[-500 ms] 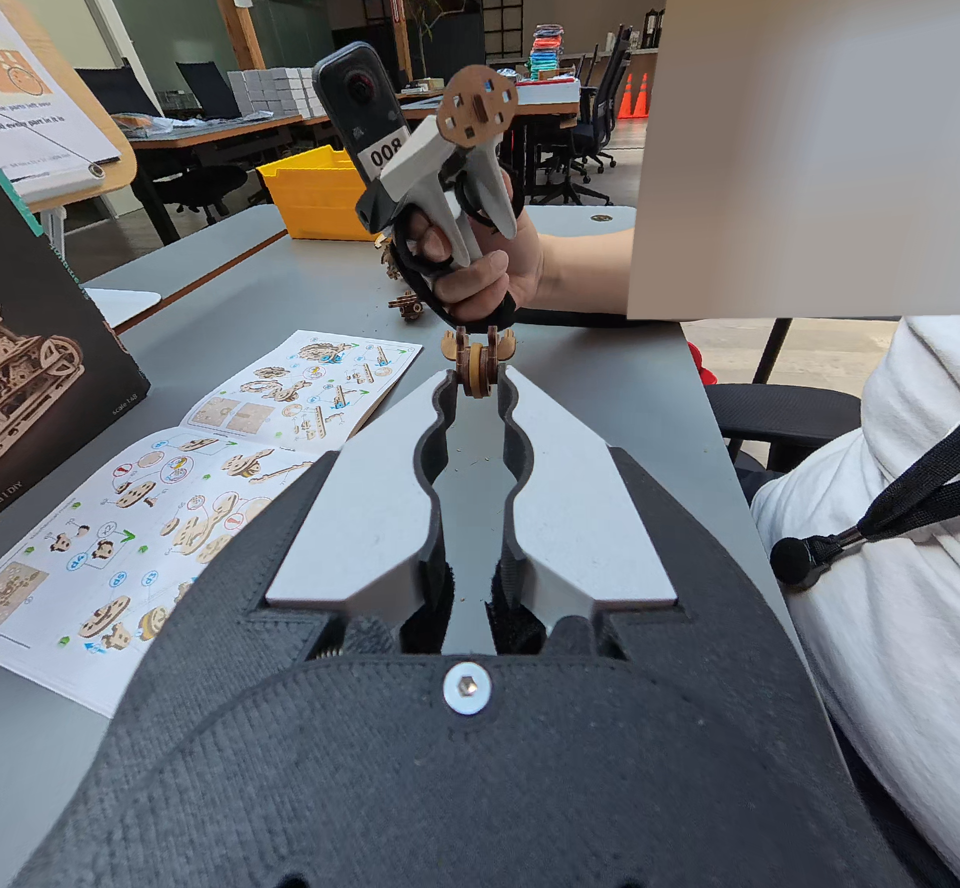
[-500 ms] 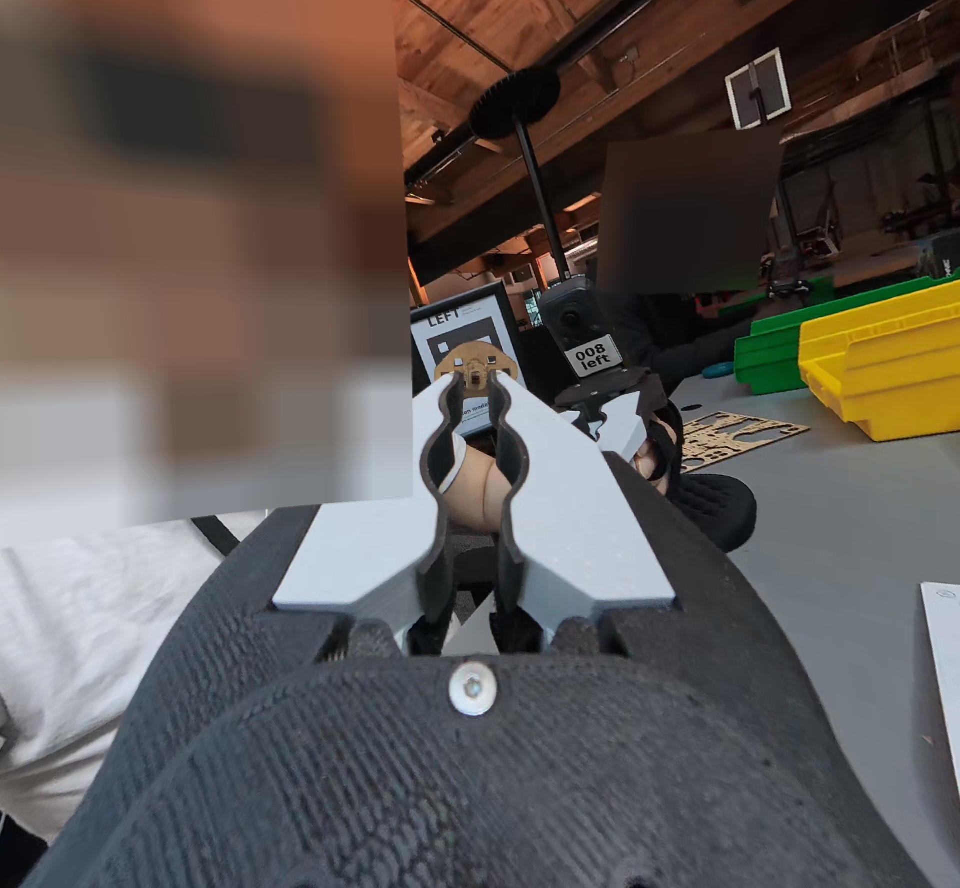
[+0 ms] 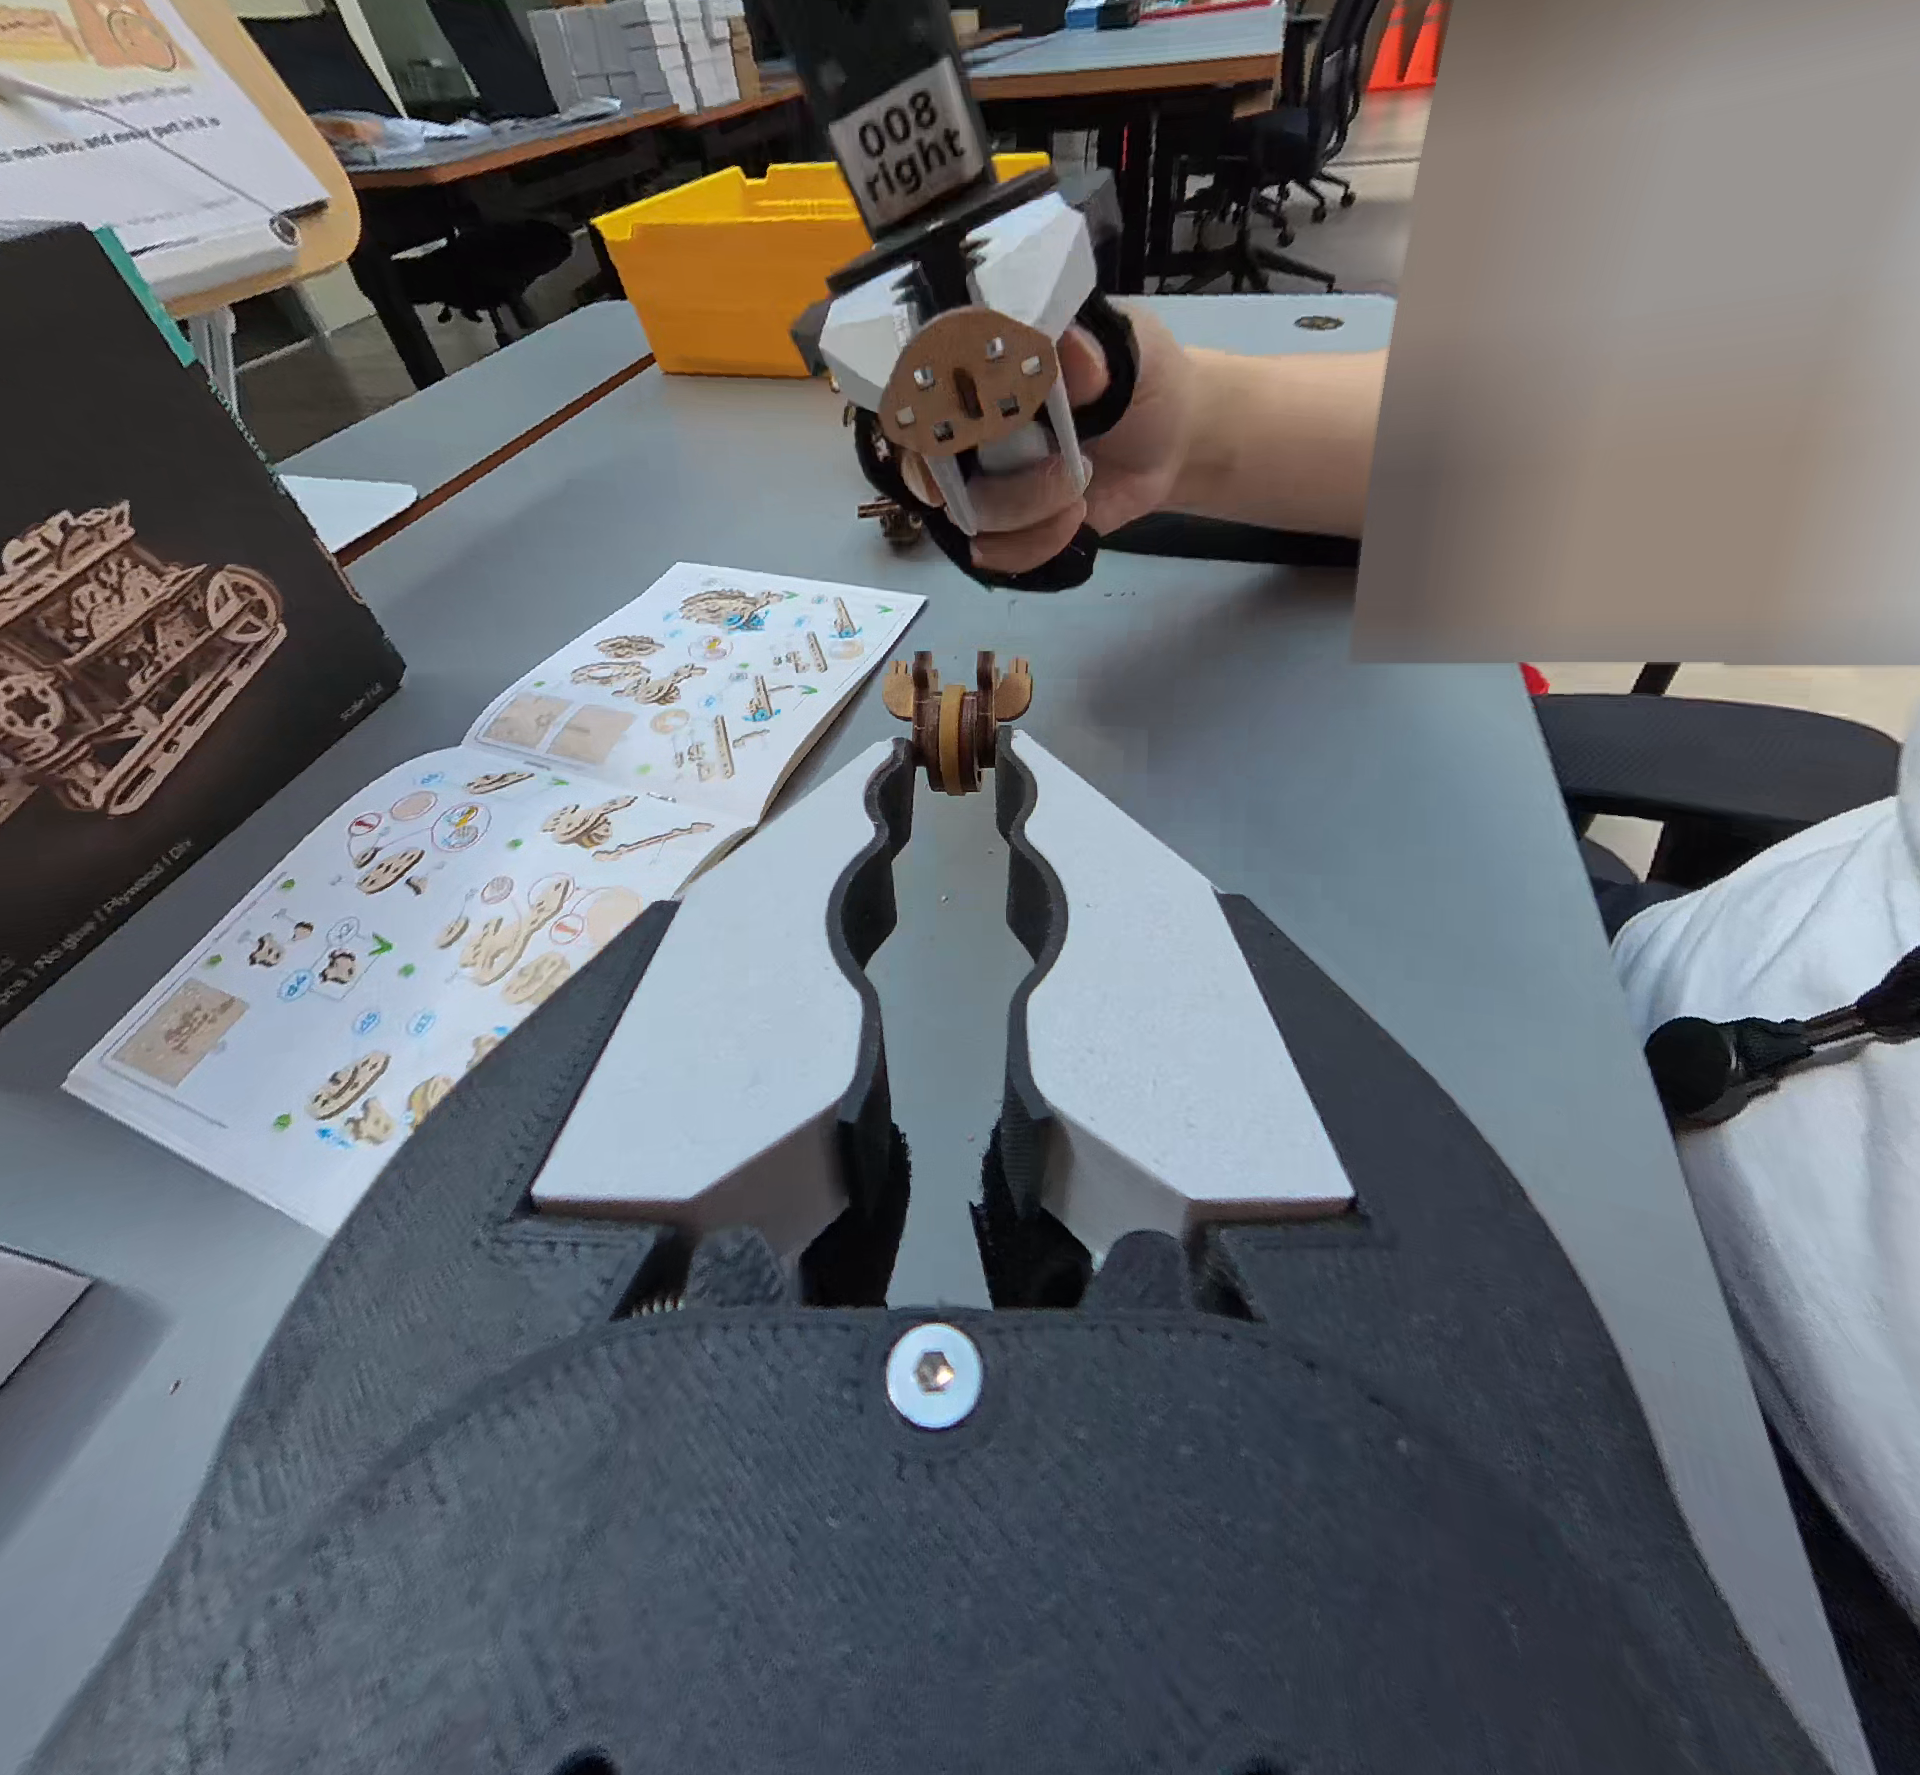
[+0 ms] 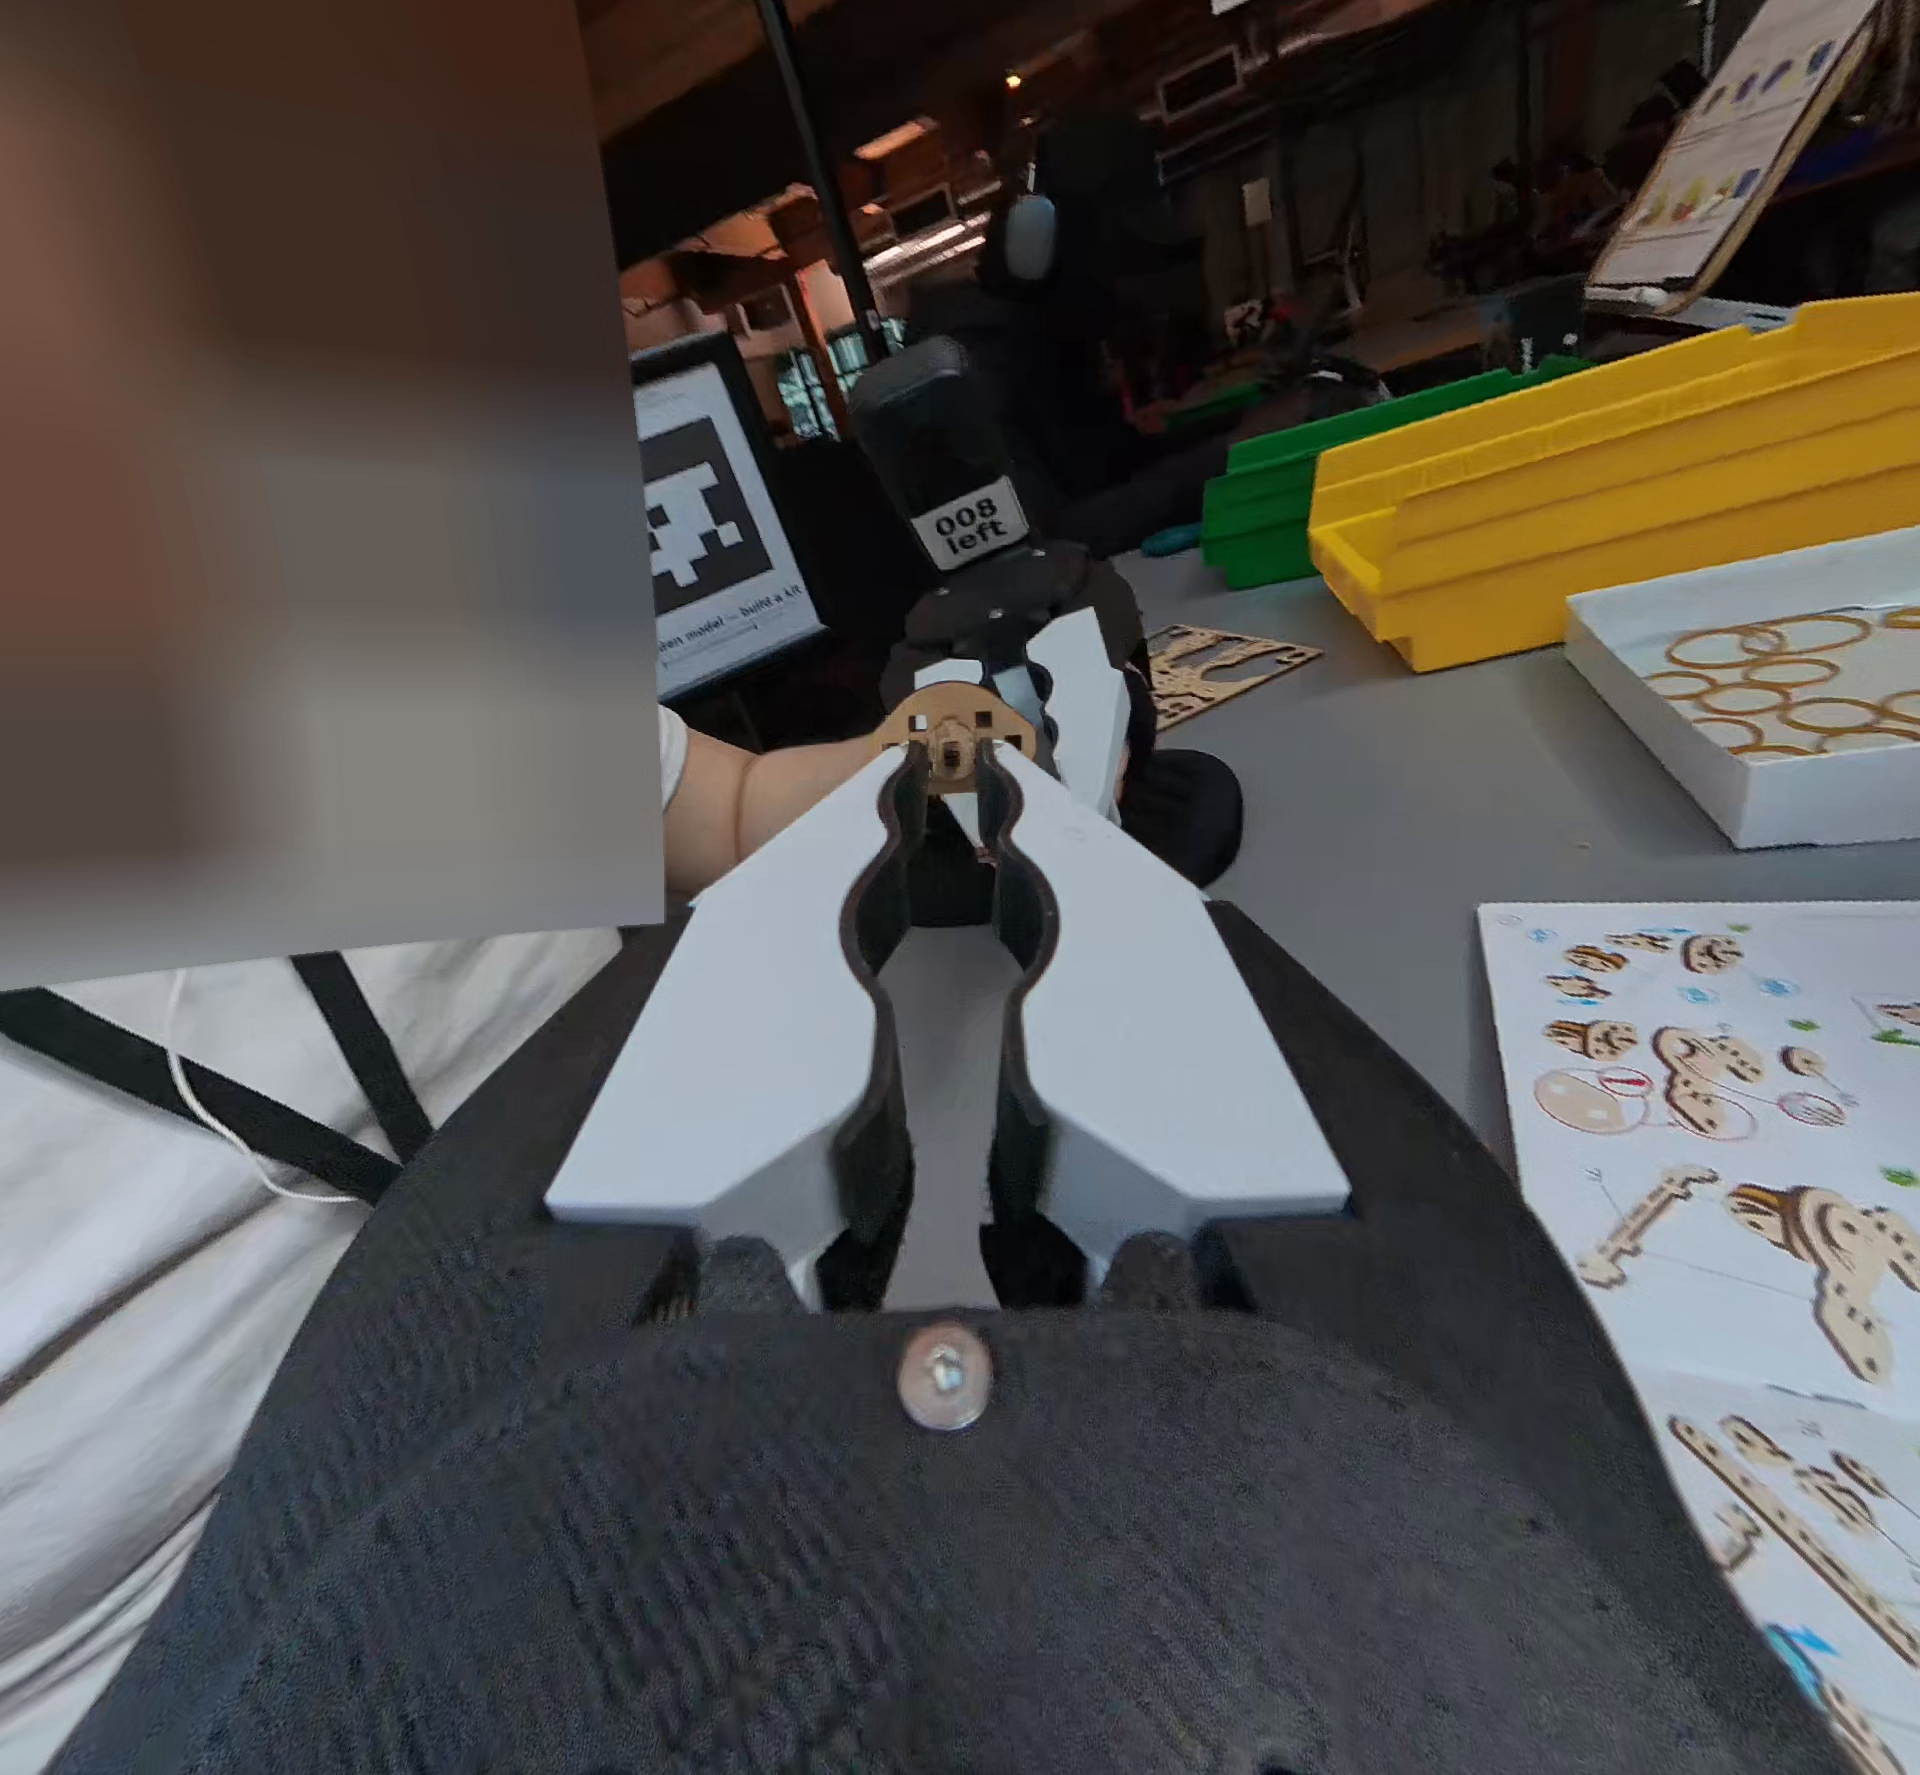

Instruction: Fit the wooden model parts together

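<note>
Left gripper (image 3: 951, 754): closed on the small wooden hub assembly (image 3: 954, 719), pinched at the fingertips. The assembly is a stack of thin discs with forked prongs rising from the top; held low over the grey table (image 3: 1299, 894), near the open instruction booklet (image 3: 499, 863).

Right gripper (image 3: 977, 395): closed on the edge of the flat wooden disc (image 3: 971, 375), a round plate with small square holes around a central slot. In the right wrist view the same disc (image 4: 951, 746) sits at that gripper's tips (image 4: 951, 780), seen nearly edge-on.

Relation: the disc is up and ahead of the hub assembly, well apart from it, with open air between. The disc's face is turned toward the left gripper, tilted down toward the assembly. The assembly's axis runs roughly across the left fingers, prongs upward. In my judgement the coming move turns on lining the disc's central slot with that axis; the disc looks to be the part brought in, as it is raised and free.

Hand pose: the person's right hand (image 3: 1101, 458) holds its gripper upright, fingers pointing down and toward the left gripper; the left gripper lies level, pointing forward.

Other items: dark model box (image 3: 156, 582), yellow bin (image 3: 748, 271), white tray of wooden rings (image 4: 1766, 717).
</note>
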`<state>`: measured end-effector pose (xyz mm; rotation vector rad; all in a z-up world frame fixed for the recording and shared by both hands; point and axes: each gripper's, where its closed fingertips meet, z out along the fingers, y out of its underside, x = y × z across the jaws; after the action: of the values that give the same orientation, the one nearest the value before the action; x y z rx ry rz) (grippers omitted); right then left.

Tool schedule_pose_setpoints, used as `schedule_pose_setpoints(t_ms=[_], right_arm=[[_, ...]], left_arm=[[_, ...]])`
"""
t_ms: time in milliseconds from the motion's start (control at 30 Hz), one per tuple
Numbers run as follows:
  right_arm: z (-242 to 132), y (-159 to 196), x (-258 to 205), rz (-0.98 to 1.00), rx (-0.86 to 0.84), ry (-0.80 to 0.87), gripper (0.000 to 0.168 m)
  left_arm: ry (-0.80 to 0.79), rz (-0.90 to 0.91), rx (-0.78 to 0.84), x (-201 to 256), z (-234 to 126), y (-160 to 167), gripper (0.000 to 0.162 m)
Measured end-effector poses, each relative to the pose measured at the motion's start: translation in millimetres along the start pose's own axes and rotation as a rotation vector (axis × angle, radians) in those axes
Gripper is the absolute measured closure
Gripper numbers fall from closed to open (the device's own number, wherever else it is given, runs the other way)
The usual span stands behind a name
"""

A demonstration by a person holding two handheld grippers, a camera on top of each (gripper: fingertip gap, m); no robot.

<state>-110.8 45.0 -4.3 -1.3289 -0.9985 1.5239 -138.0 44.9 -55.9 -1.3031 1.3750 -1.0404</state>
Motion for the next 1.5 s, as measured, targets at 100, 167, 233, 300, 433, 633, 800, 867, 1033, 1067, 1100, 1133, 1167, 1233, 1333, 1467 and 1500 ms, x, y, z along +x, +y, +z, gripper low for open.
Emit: schedule_pose_setpoints(t_ms=[100,167,233,300,433,633,800,867,1033,1067,1100,1133,1167,1233,1333,1467,1500], right_arm=[[-0.2,19.9,14.4,-0.138,-0.15,0.174,0.16],[2.2,29.8,15.5,-0.149,-0.197,0.2,0.16],[5.0,39.3,21.5,-0.141,-0.234,0.236,0.16],[9.2,48.4,22.8,-0.148,-0.285,0.237,0.16],[12.1,58.3,25.1,-0.185,-0.347,0.262,0.16],[12.7,60.0,24.8,-0.204,-0.363,0.268,0.16],[13.1,60.0,23.9,-0.205,-0.363,0.258,0.16],[13.4,60.4,23.6,-0.212,-0.369,0.26,0.16],[13.5,61.2,23.0,-0.212,-0.373,0.259,0.16],[13.2,62.0,23.1,-0.222,-0.379,0.26,0.159],[12.9,63.0,23.0,-0.23,-0.386,0.26,0.159],[12.8,63.7,22.8,-0.232,-0.393,0.258,0.159],[12.6,63.8,22.1,-0.231,-0.394,0.253,0.159],[12.6,60.7,20.9,-0.201,-0.368,0.238,0.159],[12.0,57.4,19.6,-0.172,-0.33,0.21,0.159],[10.4,47.2,10.8,-0.178,-0.246,0.132,0.159],[10.4,45.5,9.1,-0.176,-0.226,0.113,0.159]], left_arm=[[-0.032,0.021,-0.068,-5.0,1.4,12.7,0.148],[-0.023,0.013,-0.094,-4.3,3.7,18.0,0.148],[-0.016,0.016,-0.106,-3.0,6.0,20.0,0.148],[-0.012,0.013,-0.11,-2.2,7.2,20.8,0.148],[-0.003,0.005,-0.097,-0.7,7.1,18.9,0.148],[0.003,0.01,-0.115,0.5,8.7,22.0,0.148],[0.014,0.0,-0.111,1.3,8.4,21.7,0.148],[0.019,0.004,-0.112,2.3,8.2,22.0,0.148],[0.02,0.007,-0.119,2.8,8.8,23.3,0.148],[0.019,0.007,-0.122,2.7,9.0,23.8,0.148],[0.018,0.01,-0.125,3.0,9.3,24.4,0.148],[0.019,0.014,-0.129,3.4,9.5,24.9,0.148],[0.021,0.014,-0.128,4.0,9.6,24.9,0.148],[0.027,-0.001,-0.108,4.6,9.0,21.6,0.148],[0.038,-0.041,-0.083,4.8,8.0,16.4,0.148],[0.027,-0.034,-0.029,8.9,7.9,3.7,0.149],[0.025,-0.029,-0.017,9.9,7.4,0.6,0.149]])
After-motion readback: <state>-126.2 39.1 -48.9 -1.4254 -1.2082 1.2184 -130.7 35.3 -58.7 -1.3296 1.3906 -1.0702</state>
